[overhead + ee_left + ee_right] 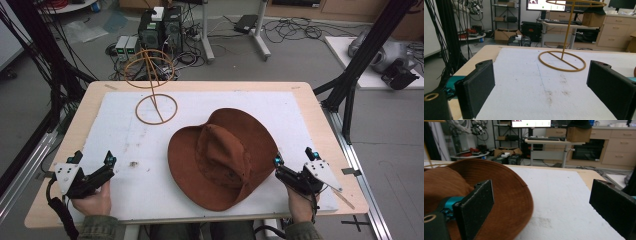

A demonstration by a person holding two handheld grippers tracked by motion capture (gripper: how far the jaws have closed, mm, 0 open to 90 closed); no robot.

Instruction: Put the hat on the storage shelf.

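The brown hat [222, 157] lies crown up on the white mat [125, 145], toward the counter's [310, 100] near right edge. The right gripper [291, 161] sits just beside its brim, jaws wide apart and empty. The left gripper [92, 160] rests near the near left corner, jaws wide apart and empty, with open mat ahead up to the wire stand [155, 100] at the far edge.

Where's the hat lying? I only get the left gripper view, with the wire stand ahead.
Observer: The brown hat lies crown up on the white mat, nearer the person and further right than the stand.
Operator: Is the right tool on it?
Observer: The right tool is open at the brim's right edge, one jaw over the brim, not clamped on it.
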